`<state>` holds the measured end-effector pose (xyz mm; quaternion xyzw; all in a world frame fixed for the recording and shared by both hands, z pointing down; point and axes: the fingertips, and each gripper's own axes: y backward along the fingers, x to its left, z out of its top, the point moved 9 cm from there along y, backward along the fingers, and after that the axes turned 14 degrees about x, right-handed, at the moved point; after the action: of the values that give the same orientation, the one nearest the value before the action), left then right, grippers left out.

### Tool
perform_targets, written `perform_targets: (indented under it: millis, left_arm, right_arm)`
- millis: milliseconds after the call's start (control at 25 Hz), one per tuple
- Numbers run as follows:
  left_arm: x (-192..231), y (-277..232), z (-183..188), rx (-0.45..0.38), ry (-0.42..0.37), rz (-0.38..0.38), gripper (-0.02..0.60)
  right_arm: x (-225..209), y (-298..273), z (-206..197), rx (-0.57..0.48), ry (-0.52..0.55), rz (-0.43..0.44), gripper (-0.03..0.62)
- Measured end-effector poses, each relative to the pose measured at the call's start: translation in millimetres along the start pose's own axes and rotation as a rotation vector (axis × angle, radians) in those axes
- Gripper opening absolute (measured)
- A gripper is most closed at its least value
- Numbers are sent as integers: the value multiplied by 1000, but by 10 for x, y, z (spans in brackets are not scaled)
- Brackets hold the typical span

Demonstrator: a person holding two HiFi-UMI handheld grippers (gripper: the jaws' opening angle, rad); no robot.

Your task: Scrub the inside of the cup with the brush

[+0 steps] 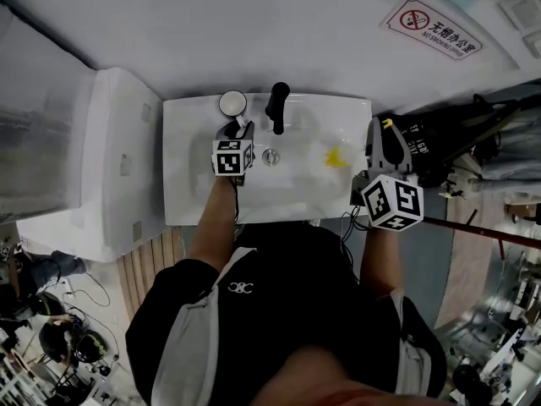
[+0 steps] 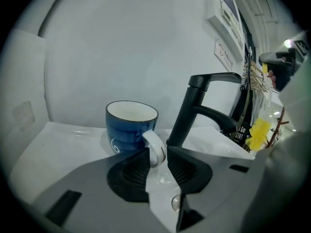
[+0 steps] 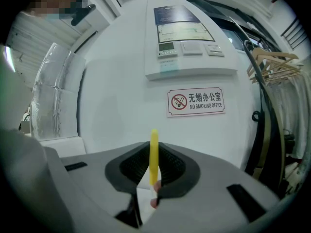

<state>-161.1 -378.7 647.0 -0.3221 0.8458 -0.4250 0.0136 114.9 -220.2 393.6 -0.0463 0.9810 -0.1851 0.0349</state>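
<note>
Left gripper view: my left gripper (image 2: 158, 155), jaws apart, straddles the handle of the blue cup (image 2: 130, 125) at the sink's (image 2: 63, 140) back left corner for lifting; my right gripper (image 3: 154, 160) clamps the yellow brush (image 3: 154, 142) ready.

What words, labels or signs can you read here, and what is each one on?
"无烟办公室 NO SMOKING OFFICE": wall sign, beside a crossed-out cigarette symbol.
Framed notice on the wall panel above it: too small to read.
Emblem on the person's shirt: a logo, no legible letters.
</note>
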Motion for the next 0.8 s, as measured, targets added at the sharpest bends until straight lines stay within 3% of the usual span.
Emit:
perform_targets:
  millis: [120,320,640,800]
  left_arm:
    - [10,-4,-5,-15,-4,6,101]
    - [-86,52,11,-2,-222,80,63]
    - [-238,199,-26,-57,-314,72,49]
    - [-288,271,-88,-74,-263,64,41]
  right_arm:
    - [5,19,-15,2,1,-5,48]
    - [15,54,-23,-1,-1,-7,49]
    - [-2,118,-42,-10,-9,8,48]
    - [-33,161,-61,-17,-8,32,49]
